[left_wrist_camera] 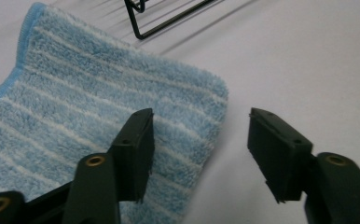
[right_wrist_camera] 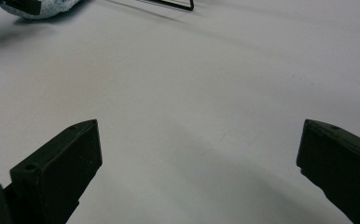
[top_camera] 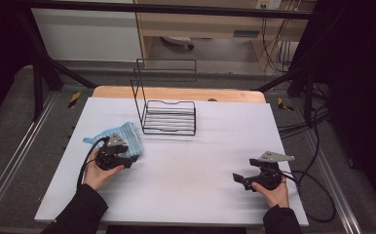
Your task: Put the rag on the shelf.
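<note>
Item: blue terry towel with thin white stripes [left_wrist_camera: 99, 116], lying flat on the white table [top_camera: 186, 170], its edge between the jaws of the left hand-held gripper [left_wrist_camera: 199, 140].

Grip: jaws half apart, not yet pinching.

Method: lower, straddle the hem, close fully.

Right hand-held gripper [right_wrist_camera: 197, 158]: released, well apart.

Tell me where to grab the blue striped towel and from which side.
Grab the towel at its near rounded corner, coming in low from the bare table side. That corner lies free, and the left gripper already straddles its edge with open jaws.
</note>
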